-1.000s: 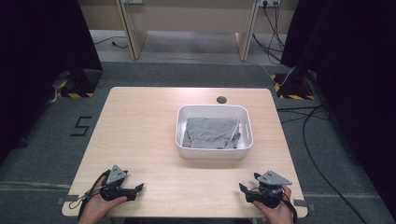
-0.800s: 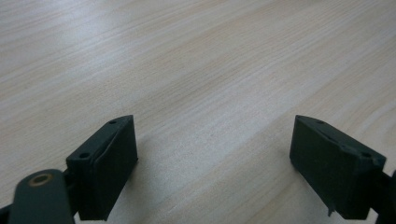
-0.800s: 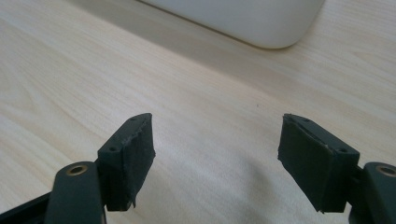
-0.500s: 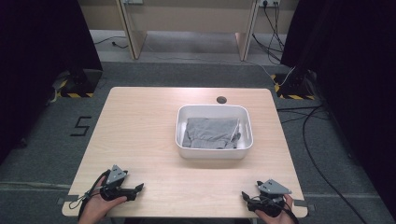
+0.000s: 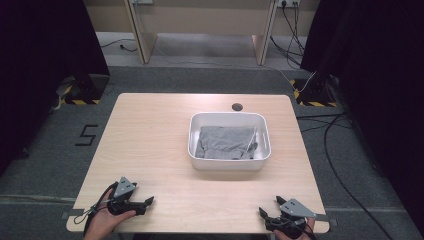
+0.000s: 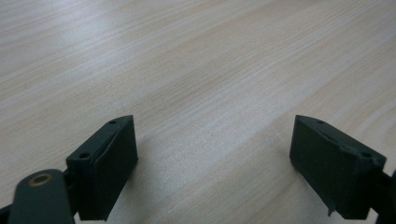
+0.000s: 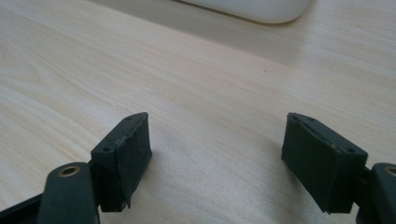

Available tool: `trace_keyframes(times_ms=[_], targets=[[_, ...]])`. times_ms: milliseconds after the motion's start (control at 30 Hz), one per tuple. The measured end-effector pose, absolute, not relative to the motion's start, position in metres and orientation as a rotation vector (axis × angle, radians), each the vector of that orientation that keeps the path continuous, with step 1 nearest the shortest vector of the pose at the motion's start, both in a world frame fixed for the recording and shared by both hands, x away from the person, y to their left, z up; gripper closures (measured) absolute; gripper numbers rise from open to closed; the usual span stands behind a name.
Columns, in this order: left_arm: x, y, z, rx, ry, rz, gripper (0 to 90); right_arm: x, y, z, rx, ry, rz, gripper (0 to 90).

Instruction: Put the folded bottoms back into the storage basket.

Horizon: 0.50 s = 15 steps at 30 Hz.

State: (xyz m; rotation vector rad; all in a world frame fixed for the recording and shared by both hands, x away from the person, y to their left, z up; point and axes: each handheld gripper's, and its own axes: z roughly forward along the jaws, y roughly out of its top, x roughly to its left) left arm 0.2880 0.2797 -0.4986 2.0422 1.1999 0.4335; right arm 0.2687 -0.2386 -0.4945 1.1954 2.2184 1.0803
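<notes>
Pale wood counter (image 5: 150,145) on grey floor (image 5: 45,165), dark curtains beside — your left hand-held gripper (image 5: 142,205) and right hand-held gripper (image 5: 272,210) gape wide, near the white tub (image 5: 196,150) of grey cloth (image 5: 225,142).

Your right hand (image 5: 292,235) running off bottom edge in high view, only knuckles showing; right gripper (image 5: 272,212) partly cropped with it. Your left forearm getting cut by same edge below left hand (image 5: 102,220). Grey cloth (image 5: 225,142) lying folded in white tub (image 5: 227,162), underside and lower layers staying hidden, kind of cloth too small to tell. In right gripper view, tub (image 7: 254,7) getting cropped by top edge, just lower wall showing, blurred. Both gripper views cutting jaw bases at bottom.
</notes>
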Motion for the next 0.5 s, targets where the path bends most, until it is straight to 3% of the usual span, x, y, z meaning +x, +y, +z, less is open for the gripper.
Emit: trace_keyframes(times_ms=[500], targets=[[0.288, 0.2797, -0.4985, 2.043, 1.2, 0.434, 14.3, 0.2693, -0.2385, -0.4948, 1.191, 2.219, 1.081, 24.1]])
